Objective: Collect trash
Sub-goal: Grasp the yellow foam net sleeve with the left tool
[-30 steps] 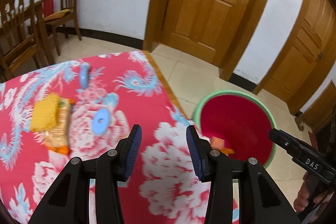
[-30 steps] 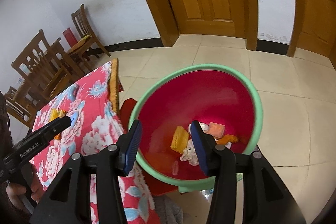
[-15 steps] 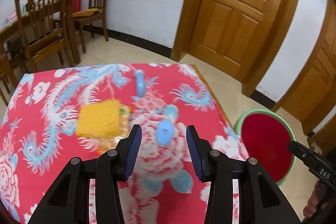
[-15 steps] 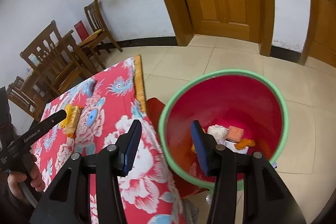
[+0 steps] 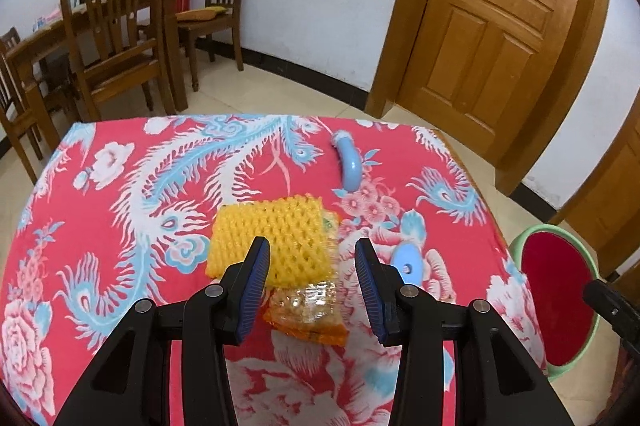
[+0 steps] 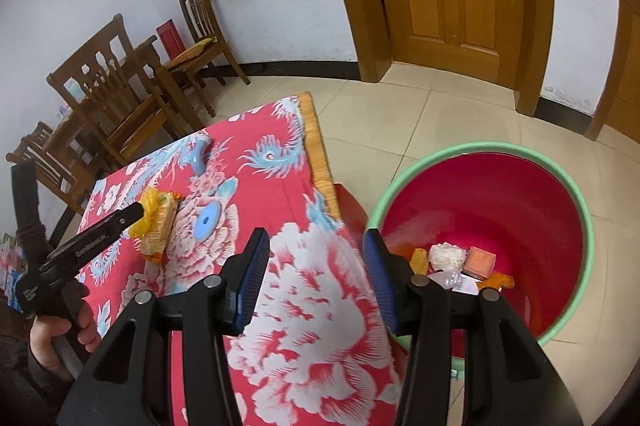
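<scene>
White lettering runs along the left gripper [image 6: 138,212] in the right wrist view, too small and blurred to read. A hand [image 6: 60,336] grips its handle at lower left. Its blue-padded jaws stand apart and empty, tilted down just above a yellow foam net sleeve [image 5: 270,240] lying on an orange snack packet [image 5: 308,312] on the bench with the red floral cloth [image 5: 120,210]. The right gripper [image 6: 316,282] also has its jaws apart and empty, angled down over the bench edge beside the green-rimmed red bucket [image 6: 576,202], which holds a white wad [image 6: 446,256] and orange scraps.
</scene>
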Tool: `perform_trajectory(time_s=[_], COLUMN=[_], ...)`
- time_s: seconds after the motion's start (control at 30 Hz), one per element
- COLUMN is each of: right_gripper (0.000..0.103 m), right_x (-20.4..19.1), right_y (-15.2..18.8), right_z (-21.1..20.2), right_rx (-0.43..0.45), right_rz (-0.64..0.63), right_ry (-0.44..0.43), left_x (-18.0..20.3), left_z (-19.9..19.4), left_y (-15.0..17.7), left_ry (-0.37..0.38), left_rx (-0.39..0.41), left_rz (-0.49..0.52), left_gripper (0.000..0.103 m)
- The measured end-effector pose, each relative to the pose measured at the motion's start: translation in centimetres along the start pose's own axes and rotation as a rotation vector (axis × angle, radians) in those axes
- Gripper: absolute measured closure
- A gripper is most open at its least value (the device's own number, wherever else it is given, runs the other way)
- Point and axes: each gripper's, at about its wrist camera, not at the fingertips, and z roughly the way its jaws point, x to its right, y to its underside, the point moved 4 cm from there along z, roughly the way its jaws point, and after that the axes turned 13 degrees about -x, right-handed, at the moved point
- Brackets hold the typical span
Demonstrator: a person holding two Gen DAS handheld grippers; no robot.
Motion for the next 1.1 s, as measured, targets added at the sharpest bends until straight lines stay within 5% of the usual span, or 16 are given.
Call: perform_trajectory(time_s=[0.23,0.3,0.57,1.1], right_gripper=[0.052,0.052,0.052,0.052], right_x=[-2.4,-3.1,-6.0,-10.9], right_y=[-0.6,-0.8,-1.3,-1.8], right_z=[1.1,1.5,3.8,10.0], right_rx=[-0.018,-0.024,-0.059,-0.166], right_rz=[-0.035,-0.043,-0.081,-0.138], right_ry=[0.005,0.005,-0.001,0.005], left_x=[-0.8,-1.0,-2.7,-7.2], left_z=[1.2,1.4,1.0,0.5], left_y=[0.1,0.1,-0.1,-0.3], left_ry=[0.027,0.034,0.098,0.142], left_rx=[-0.015,-0.018,0.001,0.035], left_rz=[-0.020,-0.025,-0.061,-0.209], left_gripper=[0.058,0.071,0.094,0.094])
